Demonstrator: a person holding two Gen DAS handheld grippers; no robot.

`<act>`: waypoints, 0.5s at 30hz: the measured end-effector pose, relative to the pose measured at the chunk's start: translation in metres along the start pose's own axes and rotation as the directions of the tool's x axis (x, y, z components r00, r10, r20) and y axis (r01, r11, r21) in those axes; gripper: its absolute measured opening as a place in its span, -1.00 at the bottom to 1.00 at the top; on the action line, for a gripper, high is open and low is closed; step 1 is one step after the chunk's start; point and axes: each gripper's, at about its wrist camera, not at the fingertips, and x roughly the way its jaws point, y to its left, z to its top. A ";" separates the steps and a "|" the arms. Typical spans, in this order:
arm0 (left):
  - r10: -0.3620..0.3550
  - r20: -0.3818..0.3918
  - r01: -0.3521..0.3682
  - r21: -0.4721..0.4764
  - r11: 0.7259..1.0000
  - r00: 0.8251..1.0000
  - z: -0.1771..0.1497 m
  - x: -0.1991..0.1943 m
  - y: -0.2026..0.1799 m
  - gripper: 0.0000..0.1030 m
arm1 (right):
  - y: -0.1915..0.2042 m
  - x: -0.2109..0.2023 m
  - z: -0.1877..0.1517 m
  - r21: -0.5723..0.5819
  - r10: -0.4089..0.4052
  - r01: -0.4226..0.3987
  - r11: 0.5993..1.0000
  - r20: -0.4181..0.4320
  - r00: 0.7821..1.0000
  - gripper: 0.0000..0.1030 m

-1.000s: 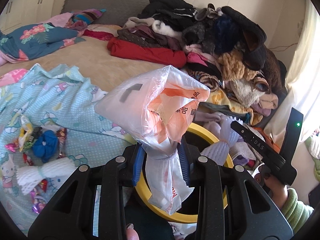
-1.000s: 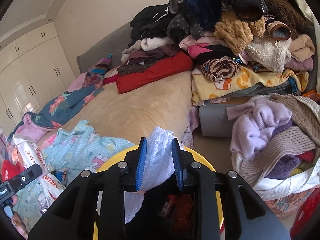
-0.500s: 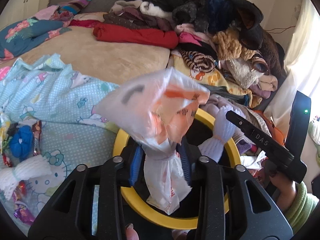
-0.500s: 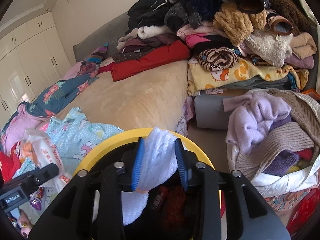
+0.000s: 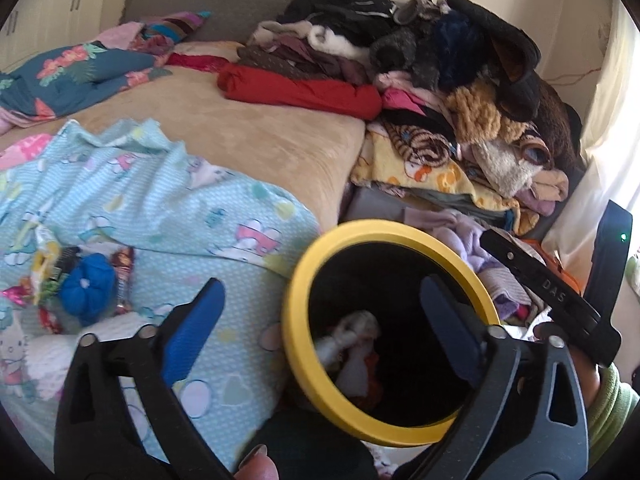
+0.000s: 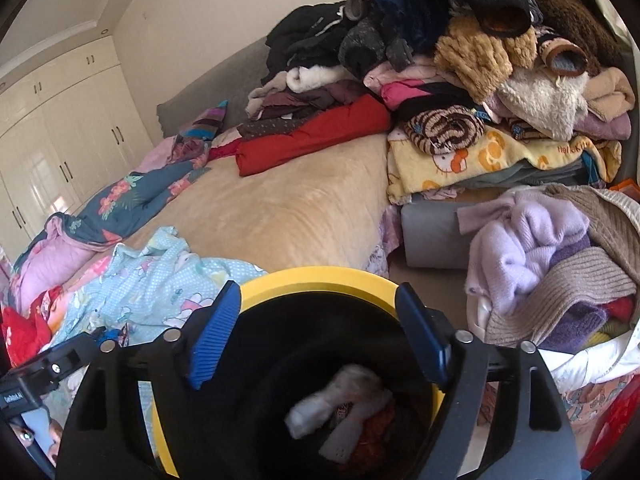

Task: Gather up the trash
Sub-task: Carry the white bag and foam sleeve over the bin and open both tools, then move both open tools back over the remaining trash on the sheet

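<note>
On the bed's blue patterned sheet (image 5: 168, 200), crinkly foil wrappers (image 5: 44, 284) and a soft white foam net (image 5: 48, 354) remain at far left. My left tool (image 5: 316, 320) has just sprung wide apart, empty. My right tool (image 6: 320, 328), likewise just opened and empty, hangs over the yellow-rimmed bin (image 6: 320, 276) where the dropped trash (image 6: 344, 408) lies; I'd lift clear before reaching left.
</note>
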 end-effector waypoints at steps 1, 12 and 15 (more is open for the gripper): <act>0.004 0.008 -0.004 -0.007 1.000 1.000 0.001 -0.003 0.004 0.78 | 0.003 -0.001 0.000 -0.007 0.004 -0.004 1.000 0.004 1.000 0.53; 0.082 0.105 -0.072 -0.094 0.993 0.991 0.013 -0.038 0.046 0.78 | 0.054 -0.008 0.000 -0.069 0.110 -0.112 0.991 -0.026 0.994 0.61; 0.098 0.120 -0.084 -0.121 0.989 0.988 0.015 -0.045 0.058 0.78 | 0.074 -0.009 -0.003 -0.098 0.143 -0.146 0.984 -0.040 0.989 0.62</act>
